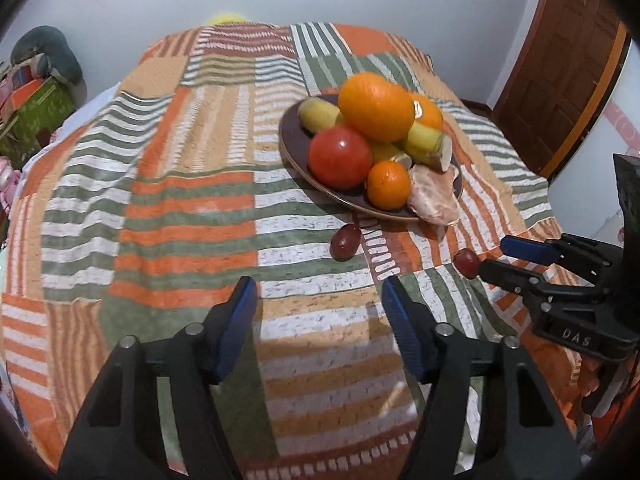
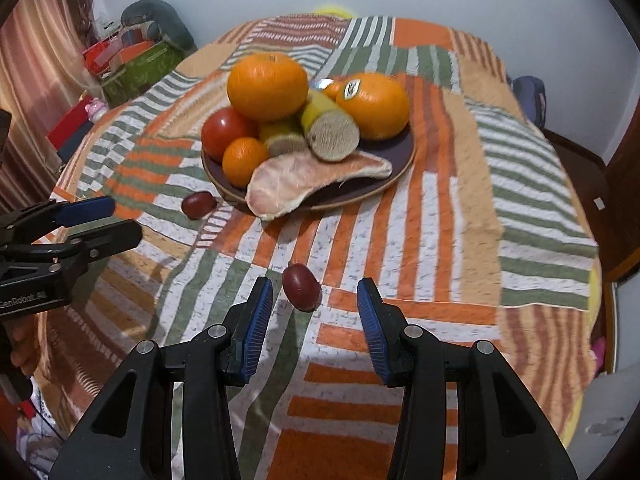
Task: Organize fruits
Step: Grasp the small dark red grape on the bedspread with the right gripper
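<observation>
Orange, green and white striped patchwork cloth (image 2: 460,208); dark brown plate (image 2: 394,152); bright oranges (image 2: 266,86), red tomato (image 2: 224,130), maroon grapes (image 2: 301,287).

wrist views, low, sharing plate (image 1: 294,148)

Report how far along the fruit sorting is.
Done: oranges, a red tomato and other pieces are piled on the dark round plate. In hand: nothing; the right tool is open around the nearer dark red grape. The left tool is open. Left: that grape and the second dark red grape beside the plate.
</observation>
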Demonstrator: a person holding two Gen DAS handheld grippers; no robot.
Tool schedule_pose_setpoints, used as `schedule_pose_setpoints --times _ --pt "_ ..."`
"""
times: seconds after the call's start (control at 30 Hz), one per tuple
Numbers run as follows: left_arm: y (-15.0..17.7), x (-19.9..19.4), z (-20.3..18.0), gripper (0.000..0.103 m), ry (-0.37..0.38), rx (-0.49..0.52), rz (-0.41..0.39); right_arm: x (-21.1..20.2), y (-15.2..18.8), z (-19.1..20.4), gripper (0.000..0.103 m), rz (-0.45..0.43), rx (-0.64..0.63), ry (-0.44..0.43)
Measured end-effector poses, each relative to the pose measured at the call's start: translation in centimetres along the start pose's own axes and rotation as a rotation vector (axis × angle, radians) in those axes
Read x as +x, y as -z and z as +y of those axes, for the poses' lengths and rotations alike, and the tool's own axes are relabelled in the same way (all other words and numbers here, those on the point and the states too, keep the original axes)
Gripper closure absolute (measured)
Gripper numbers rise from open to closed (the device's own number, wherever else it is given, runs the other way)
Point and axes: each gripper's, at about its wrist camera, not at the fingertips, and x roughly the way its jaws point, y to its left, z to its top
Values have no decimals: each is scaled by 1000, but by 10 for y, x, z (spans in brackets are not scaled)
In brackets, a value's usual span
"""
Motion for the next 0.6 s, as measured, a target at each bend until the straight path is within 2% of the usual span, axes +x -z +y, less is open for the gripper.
schedule_pose_setpoints --times 0.1,0.2,0.3,0.4,0.43,0.5,0.6 --pt "-3 16 -3 50 18 12 25 10 2 -1 63 19 1 -18" --pt "-7 31 -5 55 26 11 49 16 3 -2 70 29 -5 -31" --pt "-11 38 -7 55 22 14 41 16 4 -3 71 19 -3 -43" --pt "-16 42 -7 56 20 9 32 17 4 -2 79 13 -1 -57" --pt "-17 44 -7 60 18 7 30 17 3 -1 83 13 -2 -67" --pt "-18 46 -7 66 14 6 23 18 4 1 84 11 -9 -70" --pt "-19 46 -7 82 42 8 22 17 4 2 85 7 -9 -68"
